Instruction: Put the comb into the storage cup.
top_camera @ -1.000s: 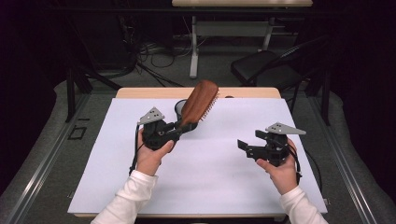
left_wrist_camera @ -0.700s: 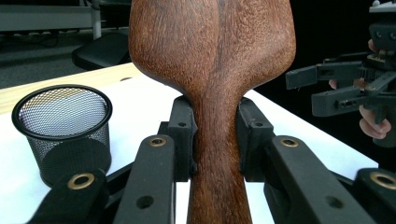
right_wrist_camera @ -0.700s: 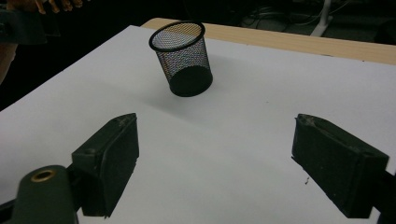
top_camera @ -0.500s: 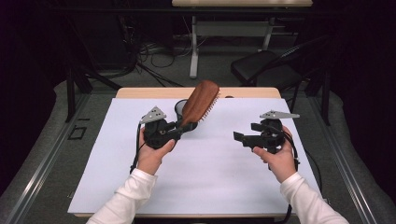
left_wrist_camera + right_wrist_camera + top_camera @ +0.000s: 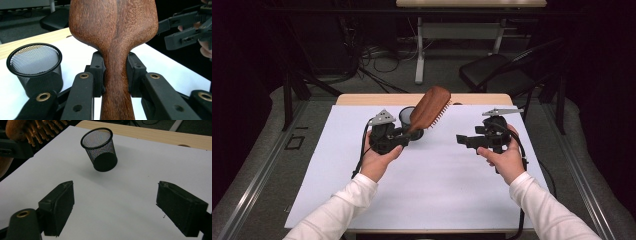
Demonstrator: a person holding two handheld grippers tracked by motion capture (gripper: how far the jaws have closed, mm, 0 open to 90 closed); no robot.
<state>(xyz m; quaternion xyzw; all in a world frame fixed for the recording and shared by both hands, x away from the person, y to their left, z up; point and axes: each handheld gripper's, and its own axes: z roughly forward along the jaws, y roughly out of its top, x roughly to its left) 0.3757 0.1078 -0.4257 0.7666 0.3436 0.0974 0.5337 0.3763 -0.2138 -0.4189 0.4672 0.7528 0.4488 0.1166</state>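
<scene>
room: dark | floor (image 5: 257, 170): grey | chair (image 5: 492, 72): black, beyond table (image 5: 362, 99)

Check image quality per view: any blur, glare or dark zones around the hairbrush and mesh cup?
High view: white table cover evenly lit, surroundings nearly black, no glare. Left gripper view: hairbrush sharp, wood grain clear; mesh cup crisp. Right gripper view: the cup looks tilted from the camera angle, soft shadow beside it; near fingers slightly soft.

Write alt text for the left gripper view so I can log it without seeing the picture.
The left gripper is shut on the neck of a wooden hairbrush, whose brown back rises up the frame. An upright black mesh cup stands at left on the white table cover; the right gripper, jaws open, hangs at upper right.
</scene>
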